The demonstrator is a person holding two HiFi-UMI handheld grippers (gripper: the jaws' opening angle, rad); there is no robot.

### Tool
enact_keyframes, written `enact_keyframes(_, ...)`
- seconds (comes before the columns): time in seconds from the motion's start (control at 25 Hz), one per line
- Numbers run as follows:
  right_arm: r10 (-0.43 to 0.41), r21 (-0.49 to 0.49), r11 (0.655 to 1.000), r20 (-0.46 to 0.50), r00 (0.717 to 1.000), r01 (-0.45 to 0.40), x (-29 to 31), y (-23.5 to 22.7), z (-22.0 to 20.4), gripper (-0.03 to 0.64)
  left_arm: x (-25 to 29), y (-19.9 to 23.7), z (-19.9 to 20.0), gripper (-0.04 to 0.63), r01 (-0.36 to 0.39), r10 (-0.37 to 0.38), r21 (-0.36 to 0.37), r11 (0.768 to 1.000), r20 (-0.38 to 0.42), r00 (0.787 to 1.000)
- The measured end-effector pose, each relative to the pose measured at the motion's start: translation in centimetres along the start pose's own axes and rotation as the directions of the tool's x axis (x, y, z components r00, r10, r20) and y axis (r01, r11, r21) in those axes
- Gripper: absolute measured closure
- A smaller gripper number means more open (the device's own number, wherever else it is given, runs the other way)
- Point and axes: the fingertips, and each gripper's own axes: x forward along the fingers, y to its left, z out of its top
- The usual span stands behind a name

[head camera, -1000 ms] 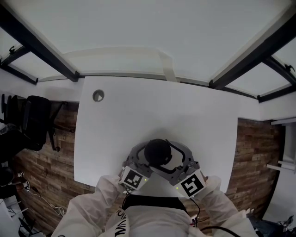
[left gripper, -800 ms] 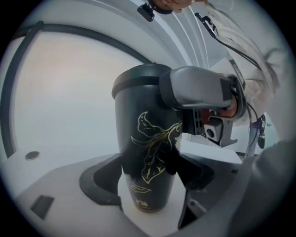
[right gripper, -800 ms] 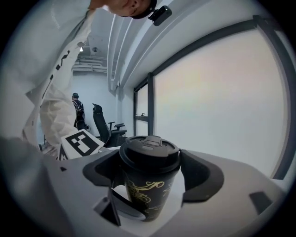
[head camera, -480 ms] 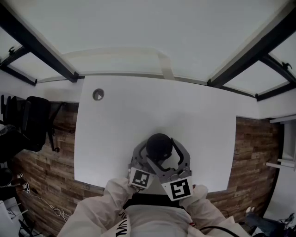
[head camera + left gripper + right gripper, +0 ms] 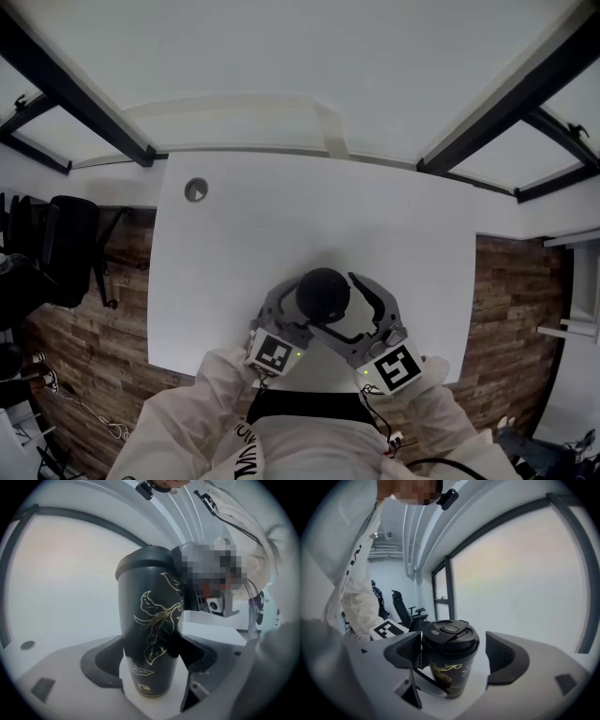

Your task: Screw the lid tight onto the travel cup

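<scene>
**Travel cup (image 5: pixel 322 296) standing on the table's near edge, one gripper on it, the other loose around its top**

The travel cup is standing upright on the white table (image 5: pixel 281 225), close to the near edge and right in front of the person. It is dark, with a gold leaf drawing running down its side (image 5: pixel 152 620). The lid (image 5: pixel 450 633) is sitting on top of it, level, with its flip tab facing up.

The left gripper (image 5: pixel 289 317) is clamping the lower part of the cup. In the left gripper view both jaws are pressing against the cup's sides, and the cup's foot is resting on the table between them.

The right gripper (image 5: pixel 352 315) is reaching in from the right at lid height. In the right gripper view the lid is sitting between the jaws, but they are standing apart: the left one is lying just beside the lid's rim, and a clear gap is showing between the lid and the right one. Whether the left jaw is touching the rim cannot be told.

White sleeves (image 5: pixel 202 412) are showing behind both marker cubes.

Elsewhere, a small round hole (image 5: pixel 195 190) is showing near the table's far left corner, well apart from the cup. A black office chair (image 5: pixel 58 246) is standing on the wooden floor (image 5: pixel 84 347) to the left of the table.
</scene>
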Motion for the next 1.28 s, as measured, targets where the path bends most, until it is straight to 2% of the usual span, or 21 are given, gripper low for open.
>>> enact_keyframes(0.08, 0.127, -0.044, 0.991, -0.054, 0.991, -0.129, 0.5, 0.3, -0.6, 0.204, -0.2, 0.0, -0.2, 0.226, 0.050, -0.050, 0.020, 0.999, -0.009, 0.999)
enact_keyframes(0.2, 0.266, -0.093, 0.955, -0.138, 0.954, -0.280, 1.3, 1.3, -1.3, 0.204, -0.5, 0.0, -0.4, 0.225, 0.102, -0.101, 0.026, 0.995, -0.018, 0.995)
enact_keyframes(0.28, 0.300, -0.107, 0.942, -0.151, 0.942, -0.317, 1.7, 1.4, -1.1, 0.206, -0.5, 0.1, -0.3, 0.225, 0.113, -0.113, 0.012, 0.993, -0.014, 0.993)
enact_keyframes(0.4, 0.299, -0.116, 0.941, -0.149, 0.943, -0.317, 1.8, 1.3, -1.2, 0.206, -0.5, 0.3, 0.0, 0.225, 0.111, -0.111, 0.004, 0.994, -0.011, 0.994)
enact_keyframes(0.64, 0.195, -0.089, 0.974, -0.128, 0.972, -0.207, 1.3, 1.5, -1.9, 0.204, -0.7, 0.4, 0.8, 0.226, 0.082, -0.082, 0.053, 0.995, -0.015, 0.997)
enact_keyframes(0.76, 0.135, -0.077, 0.986, -0.119, 0.984, -0.145, 1.0, 1.7, -2.2, 0.204, -0.8, 0.2, 0.4, 0.227, 0.052, -0.052, 0.046, 0.998, -0.005, 0.999)
enact_keyframes(0.92, 0.023, -0.029, 0.999, 0.002, 1.000, -0.023, 1.3, 1.4, -0.8, 0.204, -0.9, 0.2, 0.5, 0.227, 0.015, -0.015, 0.044, 0.999, -0.003, 1.000)
enact_keyframes(1.04, -0.060, 0.000, 0.998, 0.068, 0.996, 0.060, 1.3, 1.0, 0.0, 0.204, -0.6, 0.3, 0.5, 0.227, -0.019, 0.019, 0.028, 0.999, 0.005, 1.000)
enact_keyframes(1.28, -0.232, 0.015, 0.973, 0.046, 0.972, 0.231, 1.2, 0.8, -0.3, 0.204, -0.6, 0.4, 0.6, 0.227, -0.100, 0.099, 0.006, 0.995, 0.023, 0.995)
